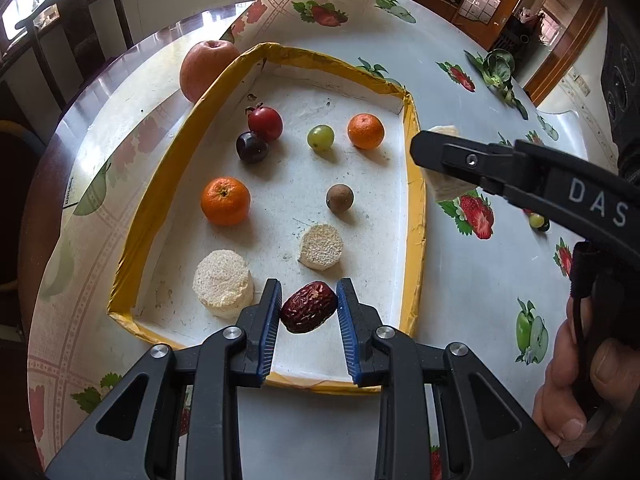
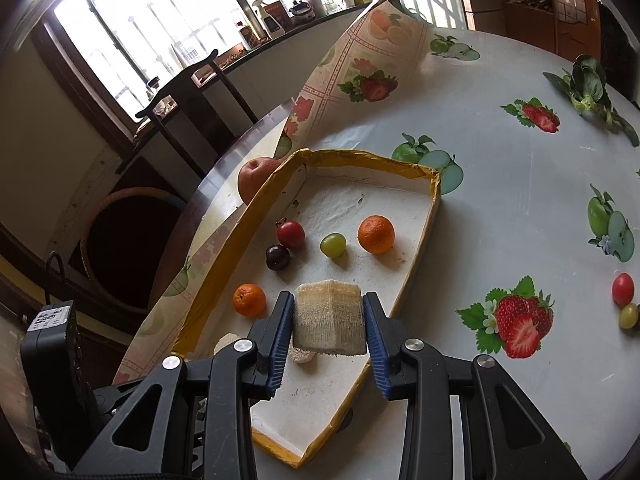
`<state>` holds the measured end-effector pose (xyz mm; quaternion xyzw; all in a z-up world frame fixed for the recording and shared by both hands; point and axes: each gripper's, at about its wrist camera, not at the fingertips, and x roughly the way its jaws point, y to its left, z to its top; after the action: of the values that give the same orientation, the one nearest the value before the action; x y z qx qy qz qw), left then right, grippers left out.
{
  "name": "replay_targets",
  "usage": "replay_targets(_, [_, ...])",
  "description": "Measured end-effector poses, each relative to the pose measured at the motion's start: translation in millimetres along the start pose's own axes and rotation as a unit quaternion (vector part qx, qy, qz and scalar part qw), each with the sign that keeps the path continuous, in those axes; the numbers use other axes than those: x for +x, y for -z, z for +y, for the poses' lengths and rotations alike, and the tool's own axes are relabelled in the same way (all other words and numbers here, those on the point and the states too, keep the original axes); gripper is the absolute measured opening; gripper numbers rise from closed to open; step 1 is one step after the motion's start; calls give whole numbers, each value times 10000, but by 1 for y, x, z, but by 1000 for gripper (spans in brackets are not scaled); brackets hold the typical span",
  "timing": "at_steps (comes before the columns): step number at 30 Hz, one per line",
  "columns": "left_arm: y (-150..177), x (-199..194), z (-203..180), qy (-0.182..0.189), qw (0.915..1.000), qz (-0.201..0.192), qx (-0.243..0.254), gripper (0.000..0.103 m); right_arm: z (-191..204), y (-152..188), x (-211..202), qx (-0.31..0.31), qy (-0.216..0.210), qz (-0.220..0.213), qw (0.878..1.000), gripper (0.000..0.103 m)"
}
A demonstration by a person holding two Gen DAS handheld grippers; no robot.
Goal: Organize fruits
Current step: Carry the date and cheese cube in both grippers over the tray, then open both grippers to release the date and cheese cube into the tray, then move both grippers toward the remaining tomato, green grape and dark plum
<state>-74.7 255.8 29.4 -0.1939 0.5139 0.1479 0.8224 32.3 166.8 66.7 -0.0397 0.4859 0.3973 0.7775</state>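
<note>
Both claws loaded over the tray
Left gripper [image 1: 308, 312] clamps a red date [image 1: 308, 307], right gripper [image 2: 329, 320] a loofah chunk [image 2: 329, 318]; beyond them the tray [image 1: 416, 184] holds most fruit, while a tomato [image 2: 623, 288] and grape [image 2: 629, 315] wait far right.

Bright window [image 2: 168, 20] daylight, soft shadows, sharp centre, fisheye-bent dark edges.
</note>
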Motion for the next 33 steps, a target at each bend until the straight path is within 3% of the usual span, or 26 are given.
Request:
replay_targets(12, [-5,36,-8,24,9994,348,76,26,-6,-11,72,-206,214,464,9985,36])
replay_targets(22, [-3,41,-5,-209,9988,431,101,26,-4,-9,83,-368,241,506,9977,40])
replay_targets(23, [-3,39,-6,-220,9988,426,105,29,-4,-9,82,-369,275,489,9977,43])
replay_targets(26, [-1,33,-7,-306,9988,355,119,55,-7,-8,72,-275,229,439,9984,44])
replay_targets(33, [3,17,-14,-365,9988,220,254,57,-14,-4,31,-91,194,147,9997,49])
